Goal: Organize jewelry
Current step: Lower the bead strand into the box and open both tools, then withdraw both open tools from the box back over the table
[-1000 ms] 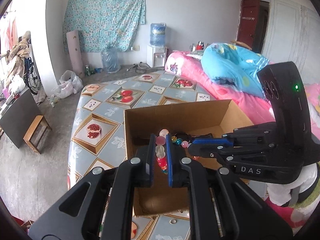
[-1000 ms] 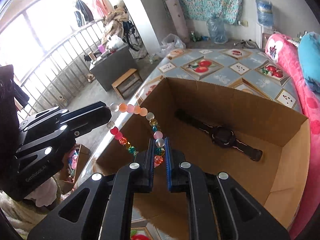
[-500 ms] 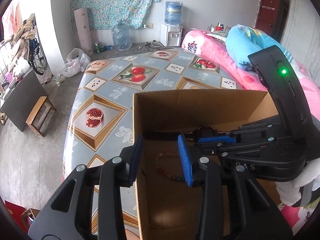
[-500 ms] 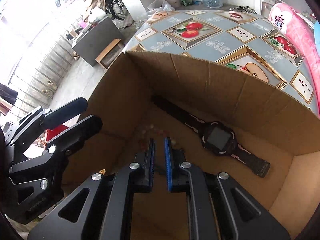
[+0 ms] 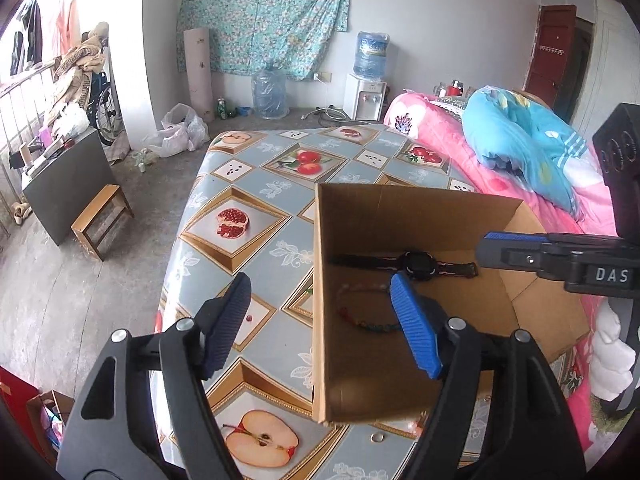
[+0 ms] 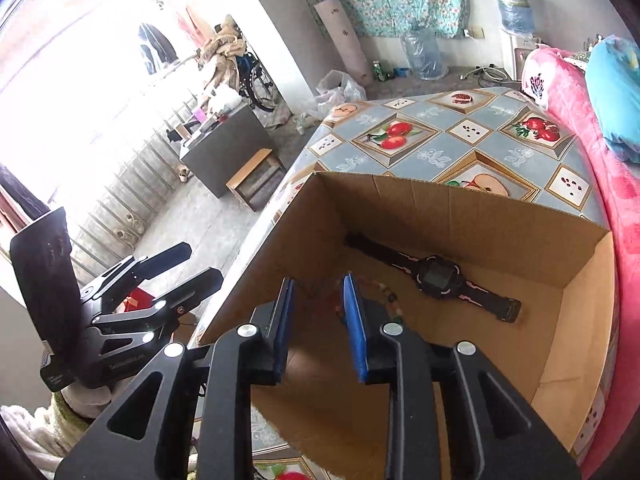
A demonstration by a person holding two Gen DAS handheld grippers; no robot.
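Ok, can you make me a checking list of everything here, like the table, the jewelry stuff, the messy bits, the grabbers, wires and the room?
Surface: table under a fruit-print cloth.
Job's things: open cardboard box on the table; beaded bracelet and black watch lie apart on its floor.
Clutter: small ring on the cloth by the box.
Grippers: left gripper wide open, astride the box's wall; right gripper partly open over the bracelet; both jaws have just been opening, gripping nothing.
Cables: loose cord on the floor by the water dispenser.
Surroundings: pink bed, wooden stool, hung floral sheet.
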